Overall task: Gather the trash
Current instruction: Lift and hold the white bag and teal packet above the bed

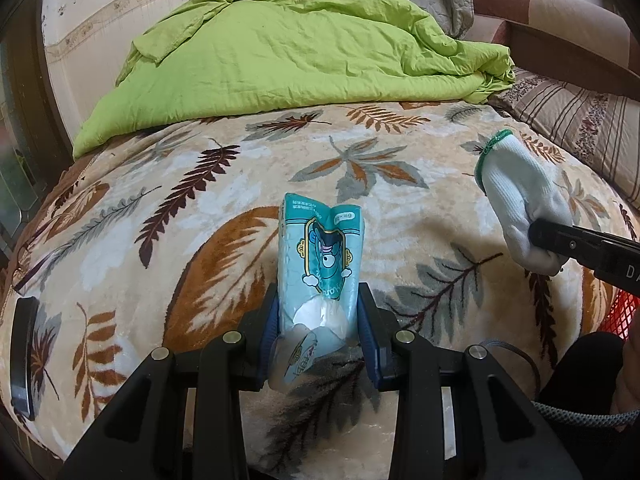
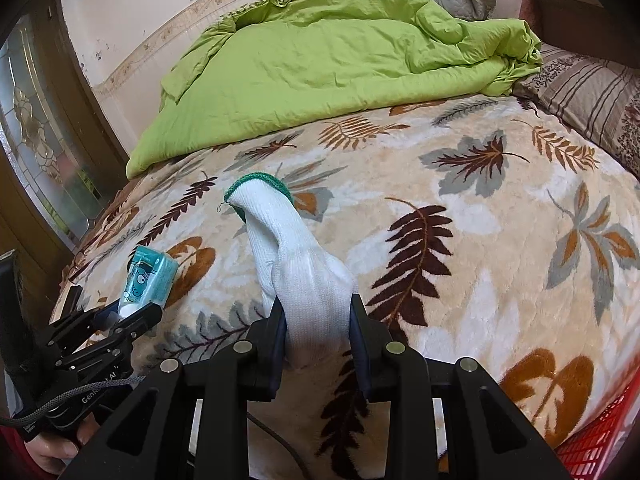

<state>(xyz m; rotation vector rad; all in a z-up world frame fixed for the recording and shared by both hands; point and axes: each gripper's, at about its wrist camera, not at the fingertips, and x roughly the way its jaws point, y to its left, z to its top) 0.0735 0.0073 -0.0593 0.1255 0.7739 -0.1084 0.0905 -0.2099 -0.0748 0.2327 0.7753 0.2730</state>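
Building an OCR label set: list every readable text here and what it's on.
"GenRobot AI", partly hidden: left tongs body, right wrist view.
"DA", cut off: right tongs arm.
Tissue pack: print too small and warped to read.
White glove: none.

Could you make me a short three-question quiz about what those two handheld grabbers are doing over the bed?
1. True or false: the left gripper is empty.
2. What does the right gripper hold? A) white knitted glove with green cuff B) crumpled lime-green quilt C) striped brown pillow
3. Fill in: low at the right edge, beside the leaf-patterned plush blanket, shows part of a ____ plastic basket.

Key
1. False: its fingers are clamped on a teal cartoon-printed plastic tissue packet.
2. A, pinched at the finger end of the glove, cuff pointing away.
3. Red.
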